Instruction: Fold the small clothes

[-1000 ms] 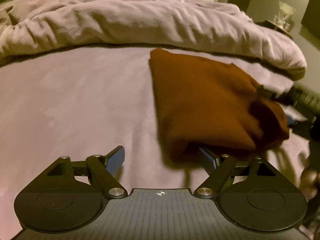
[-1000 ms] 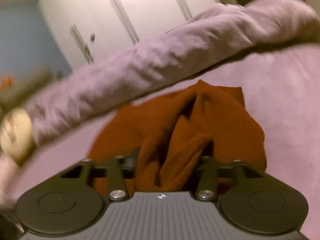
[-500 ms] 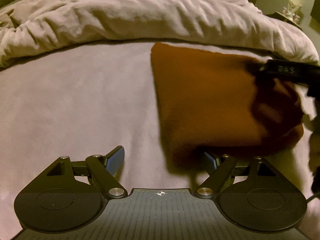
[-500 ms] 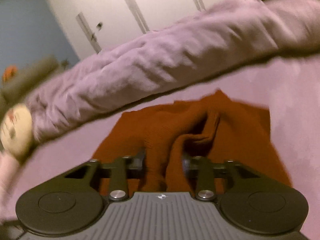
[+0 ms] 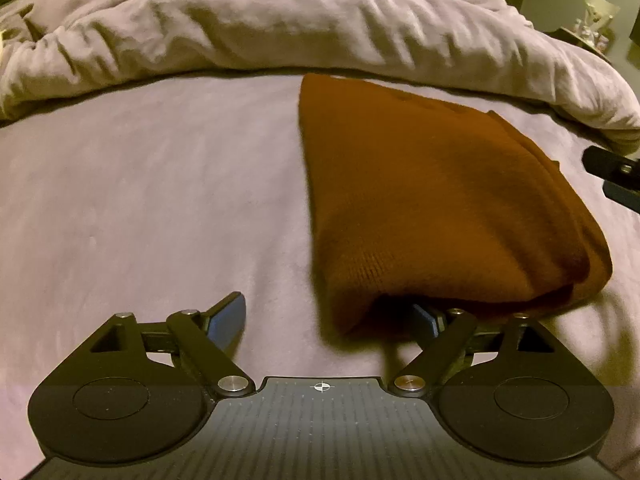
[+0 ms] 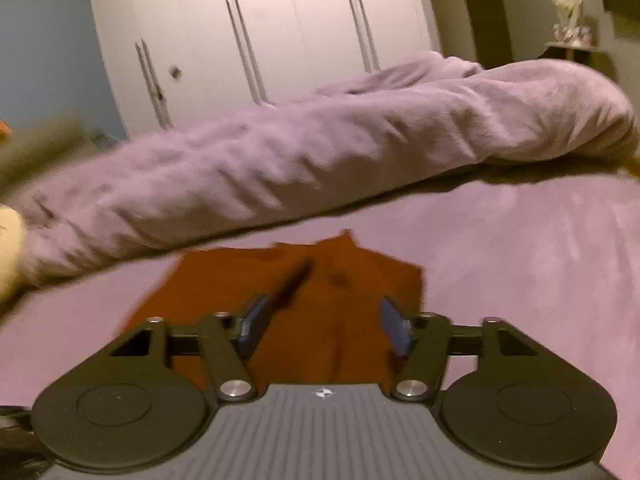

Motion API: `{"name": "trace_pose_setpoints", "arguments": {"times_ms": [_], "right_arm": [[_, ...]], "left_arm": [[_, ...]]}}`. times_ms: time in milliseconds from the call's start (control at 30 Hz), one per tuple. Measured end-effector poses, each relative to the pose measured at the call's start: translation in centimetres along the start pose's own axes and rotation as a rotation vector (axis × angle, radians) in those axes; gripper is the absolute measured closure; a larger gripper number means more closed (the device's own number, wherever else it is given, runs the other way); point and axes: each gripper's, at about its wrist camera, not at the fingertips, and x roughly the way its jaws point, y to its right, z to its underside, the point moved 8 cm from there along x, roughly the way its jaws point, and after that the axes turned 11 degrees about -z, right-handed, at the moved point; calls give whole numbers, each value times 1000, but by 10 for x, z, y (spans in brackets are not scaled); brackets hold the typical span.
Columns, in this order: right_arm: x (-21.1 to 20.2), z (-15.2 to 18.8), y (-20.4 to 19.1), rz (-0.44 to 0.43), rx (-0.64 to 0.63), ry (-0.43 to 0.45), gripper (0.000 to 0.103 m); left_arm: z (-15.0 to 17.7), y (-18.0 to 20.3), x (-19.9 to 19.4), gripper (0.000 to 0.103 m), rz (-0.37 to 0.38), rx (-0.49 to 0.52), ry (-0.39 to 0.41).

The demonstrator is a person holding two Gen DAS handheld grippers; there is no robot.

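A rust-brown knitted garment (image 5: 432, 200) lies folded on the mauve bed sheet (image 5: 160, 208). My left gripper (image 5: 328, 316) is open at its near edge; the garment's near corner lies over the right finger and hides its tip. In the right wrist view the garment (image 6: 296, 312) lies flat below my right gripper (image 6: 324, 324), which is open and empty above it. The right gripper's tip also shows at the right edge of the left wrist view (image 5: 616, 176).
A bunched mauve duvet (image 5: 280, 24) runs along the far side of the bed. White wardrobe doors (image 6: 256, 28) stand behind it. A small stand with ornaments (image 6: 572, 40) is at the far right. A pale rounded object (image 6: 8, 248) is at the left edge.
My right gripper was shut on a bunched fold of the garment; it has opened, let go and lifted back. The garment now lies flatter. My left gripper has stayed open in place.
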Motion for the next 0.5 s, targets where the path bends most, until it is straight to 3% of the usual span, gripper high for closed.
{"name": "trace_pose_setpoints", "arguments": {"times_ms": [133, 267, 300, 367, 500], "right_arm": [[2, 9, -24, -144, 21, -32, 40], [33, 17, -36, -169, -10, -114, 43], [41, 19, -36, -167, -6, -132, 57], [51, 23, -34, -189, 30, -152, 76], [64, 38, -28, -148, -8, -204, 87]], "left_arm": [[3, 0, -3, 13, -1, -5, -4], [7, -3, -9, 13, -6, 12, 0], [7, -4, -9, 13, -12, 20, 5], [6, -8, -10, 13, -28, 25, 15], [0, -17, -12, 13, -27, -20, 15]]}}
